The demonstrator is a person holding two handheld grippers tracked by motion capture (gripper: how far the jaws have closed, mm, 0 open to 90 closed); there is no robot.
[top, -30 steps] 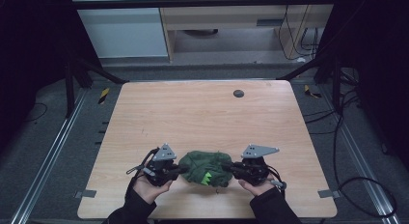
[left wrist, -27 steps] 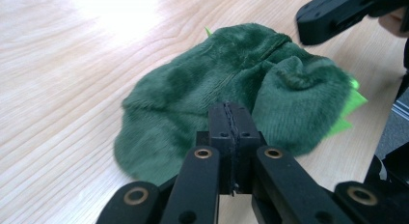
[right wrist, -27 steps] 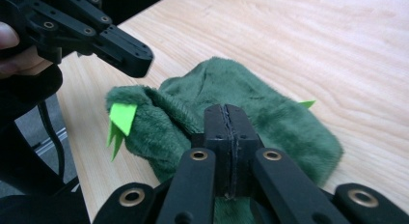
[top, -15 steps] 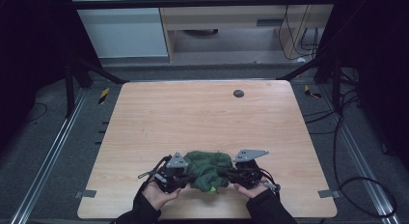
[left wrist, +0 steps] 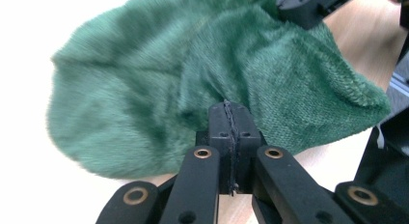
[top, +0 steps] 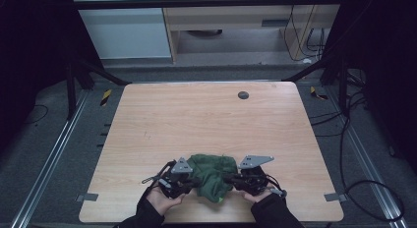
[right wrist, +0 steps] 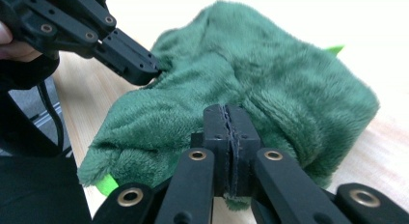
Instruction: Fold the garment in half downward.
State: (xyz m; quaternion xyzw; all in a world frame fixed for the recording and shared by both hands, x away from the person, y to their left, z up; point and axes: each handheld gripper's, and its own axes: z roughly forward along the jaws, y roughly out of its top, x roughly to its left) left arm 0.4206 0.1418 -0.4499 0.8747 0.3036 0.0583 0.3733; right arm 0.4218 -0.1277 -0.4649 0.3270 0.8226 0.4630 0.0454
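Both grippers pinch a green plush cloth at the table's near edge.

Left gripper (top: 193,180) and right gripper (top: 230,179) have jaws clamped tight on opposite sides of the green plush cloth (top: 212,172), bunched between them near the middle of the near edge; probably holding two sides to spread or fold it. Table (top: 196,120) bare beyond, small dark disc (top: 243,95) by far edge.

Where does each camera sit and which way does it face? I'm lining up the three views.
High view: above the person's side, looking forward and down on the table; both hands, left gripper and right gripper show.
Left gripper view: on the left gripper, looking along its shut fingers into the green cloth.
Right gripper view: on the right gripper, facing the cloth and the left gripper.
All three share the cloth.
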